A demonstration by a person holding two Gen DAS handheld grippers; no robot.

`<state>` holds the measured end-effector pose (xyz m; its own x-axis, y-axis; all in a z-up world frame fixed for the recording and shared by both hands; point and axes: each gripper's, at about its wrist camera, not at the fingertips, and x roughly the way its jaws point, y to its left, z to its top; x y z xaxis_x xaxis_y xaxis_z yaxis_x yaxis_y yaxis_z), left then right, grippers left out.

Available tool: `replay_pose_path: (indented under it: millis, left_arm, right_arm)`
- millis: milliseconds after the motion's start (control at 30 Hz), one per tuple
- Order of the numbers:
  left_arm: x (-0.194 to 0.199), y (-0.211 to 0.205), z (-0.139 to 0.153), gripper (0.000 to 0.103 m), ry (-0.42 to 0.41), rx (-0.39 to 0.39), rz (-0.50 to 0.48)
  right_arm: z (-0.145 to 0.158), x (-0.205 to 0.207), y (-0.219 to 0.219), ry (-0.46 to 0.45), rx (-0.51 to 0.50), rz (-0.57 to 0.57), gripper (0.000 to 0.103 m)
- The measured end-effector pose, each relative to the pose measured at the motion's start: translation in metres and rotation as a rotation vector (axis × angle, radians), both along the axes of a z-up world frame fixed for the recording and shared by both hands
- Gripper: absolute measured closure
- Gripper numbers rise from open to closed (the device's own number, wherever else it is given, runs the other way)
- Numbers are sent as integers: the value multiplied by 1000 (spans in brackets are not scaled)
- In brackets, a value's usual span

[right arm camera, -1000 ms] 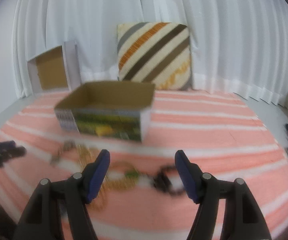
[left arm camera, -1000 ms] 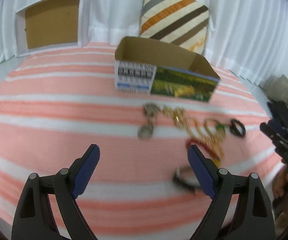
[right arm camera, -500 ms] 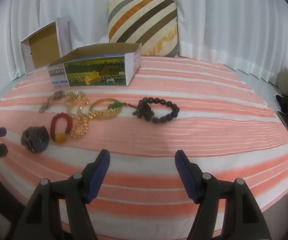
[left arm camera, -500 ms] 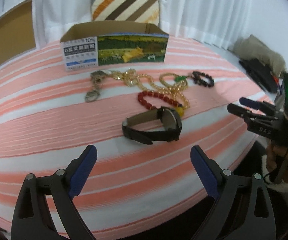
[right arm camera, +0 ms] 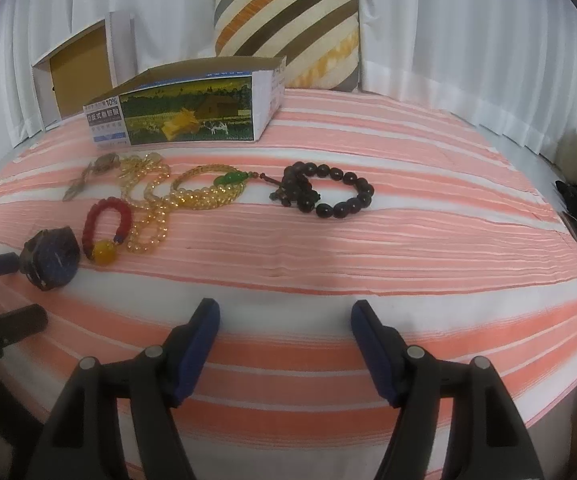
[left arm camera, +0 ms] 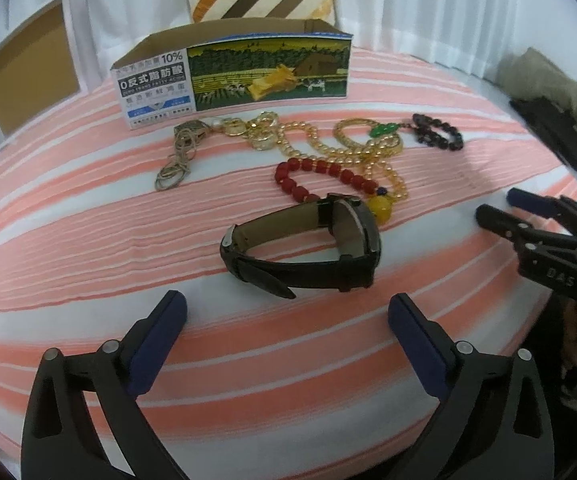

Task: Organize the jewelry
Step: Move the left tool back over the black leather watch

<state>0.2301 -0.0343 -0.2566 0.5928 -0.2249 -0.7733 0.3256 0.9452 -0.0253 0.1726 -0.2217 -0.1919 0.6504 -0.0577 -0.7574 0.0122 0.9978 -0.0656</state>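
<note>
Pink and white stripes cover the whole surface (right arm camera: 408, 240) in front of me. Its near edge curves just under both of my grippers, and its right edge drops off by some dark things I cannot make out. The right half of the surface is bare cloth, so I have lots of room to move there. White curtains (right arm camera: 468, 32) hang all along the back, and a striped pillow (right arm camera: 288, 24) leans on them.

An open cardboard box (left arm camera: 232, 72) with a green farm picture sits near the back, a bit left of the middle. A white box lid (right arm camera: 80, 68) stands behind it to the left, against the curtains.

The jewelry lies in a loose row just in front of the box. A black watch (left arm camera: 308, 252) sits closest to me, lying on its side with the strap looped shut. A red bead bracelet (left arm camera: 320, 176) with a big yellow bead lies just behind it, touching a long gold bead necklace (left arm camera: 376, 152) with a green piece. A dark bead bracelet (right arm camera: 328, 192) lies alone to the right, with bare cloth around it. A thin brown chain (left arm camera: 180, 152) lies at the left end.

My left gripper (left arm camera: 284, 324) tips down at the watch. Its jaws have just been opening and stand very wide, with nothing between them. My right gripper (right arm camera: 284, 336) also tips down over bare cloth, jaws partly spread and holding nothing.
</note>
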Motion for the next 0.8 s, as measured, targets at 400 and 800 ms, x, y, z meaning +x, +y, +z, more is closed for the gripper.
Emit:
replay_pose_path:
  millis: [400, 800]
  left_arm:
    - [6, -2, -1, 0, 1, 4, 50]
    - [10, -1, -1, 0, 7, -4, 77]
  right_arm:
    - [-1, 1, 1, -14, -9, -6, 33]
    - [-1, 2, -1, -16, -8, -3, 33]
